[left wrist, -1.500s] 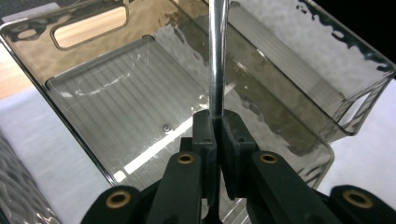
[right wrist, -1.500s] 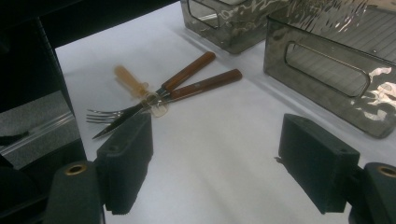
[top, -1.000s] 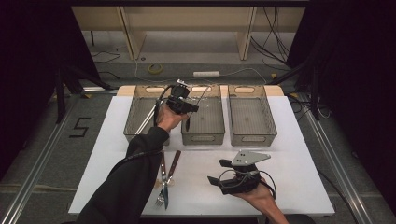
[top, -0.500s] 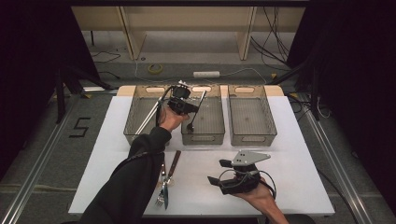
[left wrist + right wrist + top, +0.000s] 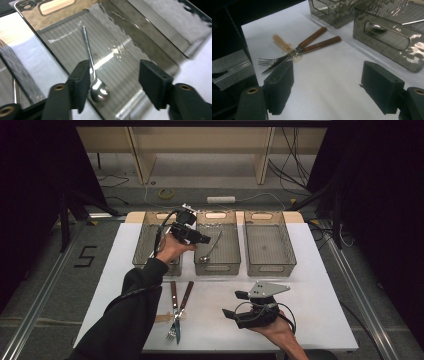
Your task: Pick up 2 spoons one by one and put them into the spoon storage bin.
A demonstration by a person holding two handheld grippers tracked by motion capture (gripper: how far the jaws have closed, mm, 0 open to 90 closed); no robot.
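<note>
A metal spoon (image 5: 212,248) lies loose in the middle smoky plastic bin (image 5: 216,268), its bowl toward the near wall. My left gripper (image 5: 204,240) hovers over that bin's left edge. Its jaws have just been opening, and they stand apart with nothing pressed between them. In the left gripper view the spoon (image 5: 93,70) rests on the ribbed bin floor below the left gripper (image 5: 113,80). My right gripper (image 5: 232,303) is held low over the front of the table and points left. In the right gripper view the right gripper (image 5: 327,85) is open and empty.
A wooden-handled fork (image 5: 172,320) and knife (image 5: 184,301) lie crossed on the white table (image 5: 125,270), on a pale plastic utensil (image 5: 284,43). Left bin (image 5: 145,245) and right bin (image 5: 267,245) flank the middle one. The floor drops away past the table edges.
The spoon hung from my shut left gripper over the middle bin. The jaws have opened, and the spoon now lies in the bin. The right hand has stayed still.
</note>
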